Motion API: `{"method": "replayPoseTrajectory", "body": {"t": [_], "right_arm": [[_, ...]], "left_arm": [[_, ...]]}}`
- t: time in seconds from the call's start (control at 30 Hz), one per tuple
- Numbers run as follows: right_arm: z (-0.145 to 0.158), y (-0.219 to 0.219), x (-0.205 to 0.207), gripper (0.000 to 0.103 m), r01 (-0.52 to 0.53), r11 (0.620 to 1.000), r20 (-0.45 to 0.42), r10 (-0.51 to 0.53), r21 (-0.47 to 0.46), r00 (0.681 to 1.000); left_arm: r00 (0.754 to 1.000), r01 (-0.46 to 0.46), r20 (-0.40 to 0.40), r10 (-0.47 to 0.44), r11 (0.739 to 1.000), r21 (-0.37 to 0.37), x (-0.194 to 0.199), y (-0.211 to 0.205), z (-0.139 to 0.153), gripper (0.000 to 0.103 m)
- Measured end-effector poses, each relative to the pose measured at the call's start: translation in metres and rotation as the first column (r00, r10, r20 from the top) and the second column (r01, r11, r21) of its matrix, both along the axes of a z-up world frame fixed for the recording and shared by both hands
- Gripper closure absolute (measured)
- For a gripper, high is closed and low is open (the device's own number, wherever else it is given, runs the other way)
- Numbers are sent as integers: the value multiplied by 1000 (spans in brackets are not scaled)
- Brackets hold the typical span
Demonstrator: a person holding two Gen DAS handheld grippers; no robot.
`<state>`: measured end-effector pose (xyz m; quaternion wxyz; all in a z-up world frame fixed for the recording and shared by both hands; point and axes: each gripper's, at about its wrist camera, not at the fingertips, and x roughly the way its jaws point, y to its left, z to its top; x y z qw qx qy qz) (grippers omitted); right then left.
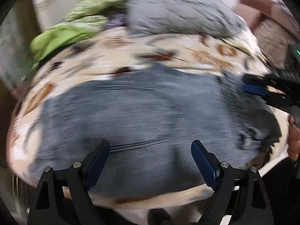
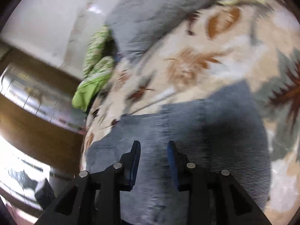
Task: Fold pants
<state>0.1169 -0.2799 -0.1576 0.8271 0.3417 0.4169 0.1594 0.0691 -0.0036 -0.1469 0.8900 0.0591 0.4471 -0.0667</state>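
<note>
Bed (image 1: 206, 60): covered by a cream sheet printed with brown and grey leaves; it carried everything listed below. Both views were smeared by motion blur.

Pants (image 1: 142, 116): grey-blue ribbed cloth, spread flat over the near part of the bed and reaching close to its near edge. A dark seam line ran along the cloth. In the left wrist view the right end was crumpled into darker folds near the bed's right edge. In the right wrist view (image 2: 187, 131) one squared panel lay toward the bed's middle.

Pillow (image 1: 180, 13): grey, quilted, lying at the far edge of the bed, apart from the pants.

Green cloth (image 1: 61, 39): bright green with a paler patterned part, heaped at the far left corner, just beside the pillow.

Left gripper (image 1: 151, 161): black frame, blue pads, jaws spread wide with nothing between them; it hovered over the near part of the pants. Contact with the cloth could not be told.

Right gripper (image 2: 154, 161): same make, jaws parted by a narrow gap, pads pressing on nothing; pants cloth showed behind the gap. In the left wrist view (image 1: 253, 86) it appeared at the right end of the pants, with part of a hand (image 1: 294, 136) beneath it.

Beyond the bed's left edge: a wooden band and a shiny metal surface, too blurred to identify.
</note>
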Motion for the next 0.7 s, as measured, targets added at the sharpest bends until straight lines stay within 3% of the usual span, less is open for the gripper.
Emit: {"method": "replayPoseTrajectory", "body": {"t": [0.1,0.17,0.33,0.5,0.7], "right_arm": [[14,27,-5,70,-77,996,66,80,-51,995],[21,50,-5,70,-129,989,88,135,-73,987],[29,97,-12,70,-239,957,132,262,-164,956],[20,136,-5,70,-292,927,93,321,-237,943],[15,138,-3,70,-285,927,82,312,-244,946]], "left_arm": [[991,-132,6,132,991,-24,-6,59,8,14],[970,-243,5,243,970,-35,-10,104,13,14],[906,-424,-31,423,901,-88,-22,185,13,14],[854,-521,-134,503,826,-215,-31,229,-2,14],[852,-524,-272,448,750,-405,-26,237,-26,14]]}}
